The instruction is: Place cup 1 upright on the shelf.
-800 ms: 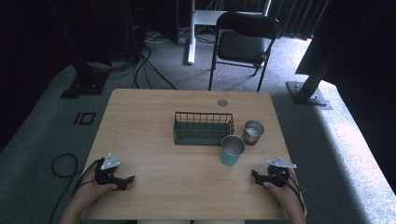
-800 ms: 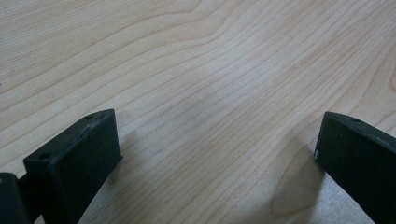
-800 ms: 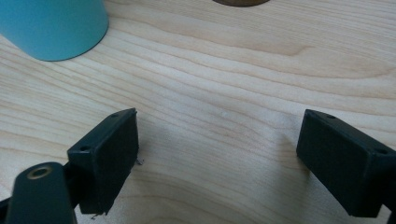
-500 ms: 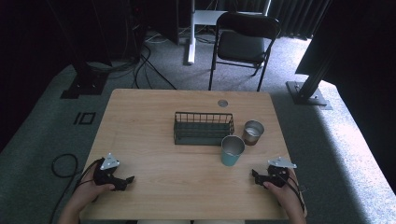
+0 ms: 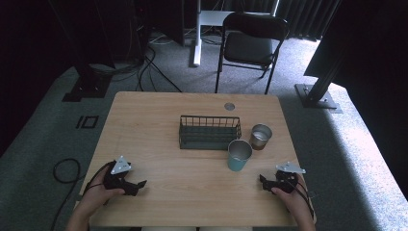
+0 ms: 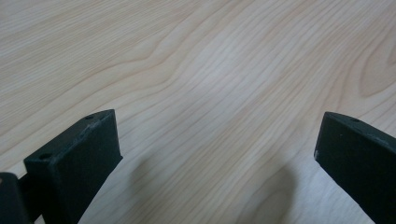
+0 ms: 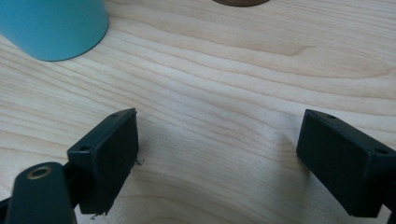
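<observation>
Both grippers' fingers wide, empty. Right gripper [image 7: 219,154] view: teal cup [image 7: 53,25] close; high view: wire basket [image 5: 210,131].

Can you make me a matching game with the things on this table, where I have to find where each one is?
Things:
1. teal cup
2. metal cup
3. wire basket
4. left gripper

Places:
A. near the table's front left edge, jaws open
B. middle of the table
C. right of the basket, farther from the person
D. just in front of the basket's right end

Pairs: 1-D, 2-C, 3-B, 4-A
</observation>
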